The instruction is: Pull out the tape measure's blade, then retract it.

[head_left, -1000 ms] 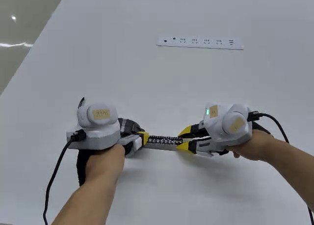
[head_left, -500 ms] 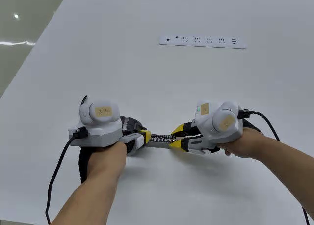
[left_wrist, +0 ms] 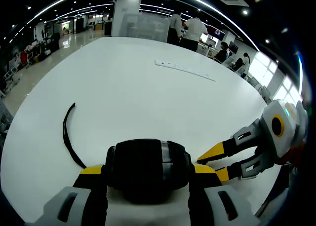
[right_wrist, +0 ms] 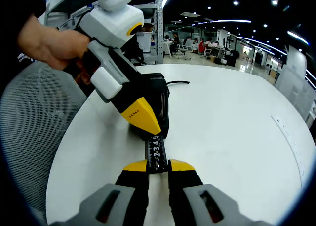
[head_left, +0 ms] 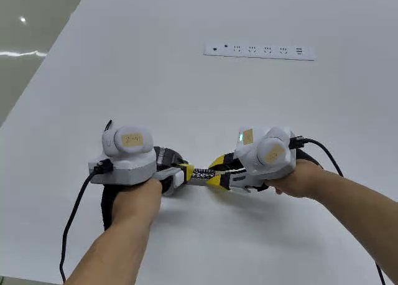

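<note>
Tape measure (left_wrist: 148, 164) sits on the white table (head_left: 186, 79) toward the person's edge. Its black case is clamped between the jaws of the left gripper (head_left: 178, 173), one yellow tip on each flank in the left gripper view. Blade (right_wrist: 156, 154) is out by a short stretch, numbers 2 to 5 readable in the right gripper view. It runs low from the case mouth to the right gripper (right_wrist: 158, 165), whose jaws are drawn in onto the blade from both sides, pinching it near the free end. The two grippers' tips are near but apart. Step in hand, by my reading: the blade work itself, with little tape showing. Whether this is the start of the draw or the tail of the return cannot be told from one moment. If drawing, the next move calls for the right gripper to travel straight away from the case along the blade's line, the left pinning the tape measure firm. If returning, feed the tip in slowly so it does not snap, then let go. Pose: left hand (head_left: 134, 204) wraps its handle from behind, forearm coming up from the near edge, gripper pointing right. Right hand (head_left: 298, 179) comes in from the right, gripper pointing left to face the other. Power strip (head_left: 259, 51) lies well apart at the far side. Thin black cord (left_wrist: 69, 137) lies on the table beyond the case.
</note>
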A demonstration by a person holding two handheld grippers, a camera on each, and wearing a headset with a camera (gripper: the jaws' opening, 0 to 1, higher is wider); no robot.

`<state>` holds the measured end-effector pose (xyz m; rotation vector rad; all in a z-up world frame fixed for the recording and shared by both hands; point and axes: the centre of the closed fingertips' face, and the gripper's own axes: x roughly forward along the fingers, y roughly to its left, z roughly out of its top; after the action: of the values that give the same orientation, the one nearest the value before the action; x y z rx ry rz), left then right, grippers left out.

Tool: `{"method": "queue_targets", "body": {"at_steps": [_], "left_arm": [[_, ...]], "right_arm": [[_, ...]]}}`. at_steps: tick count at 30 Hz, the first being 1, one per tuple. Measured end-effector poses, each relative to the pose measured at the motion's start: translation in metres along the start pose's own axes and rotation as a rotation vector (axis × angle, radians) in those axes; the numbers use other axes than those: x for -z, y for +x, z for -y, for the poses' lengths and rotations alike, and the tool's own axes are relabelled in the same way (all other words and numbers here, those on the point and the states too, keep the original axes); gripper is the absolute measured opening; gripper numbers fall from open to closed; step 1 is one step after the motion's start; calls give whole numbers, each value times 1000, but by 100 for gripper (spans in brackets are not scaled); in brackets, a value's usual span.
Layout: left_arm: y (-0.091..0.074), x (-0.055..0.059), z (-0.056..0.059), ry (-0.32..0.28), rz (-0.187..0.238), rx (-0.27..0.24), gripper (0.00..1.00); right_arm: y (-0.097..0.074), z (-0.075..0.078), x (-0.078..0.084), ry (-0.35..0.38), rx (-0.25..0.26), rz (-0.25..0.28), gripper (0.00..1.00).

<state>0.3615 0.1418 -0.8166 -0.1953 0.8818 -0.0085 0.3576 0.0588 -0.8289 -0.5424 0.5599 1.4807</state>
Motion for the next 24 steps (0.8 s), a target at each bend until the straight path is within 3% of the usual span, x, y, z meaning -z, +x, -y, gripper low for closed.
{"method": "queue_targets", "body": {"at_steps": [24], "left_arm": [[0,0,0,-7,-6,10,64]], "right_arm": [[21,-3,-17,-3,-7,17,13]]}}
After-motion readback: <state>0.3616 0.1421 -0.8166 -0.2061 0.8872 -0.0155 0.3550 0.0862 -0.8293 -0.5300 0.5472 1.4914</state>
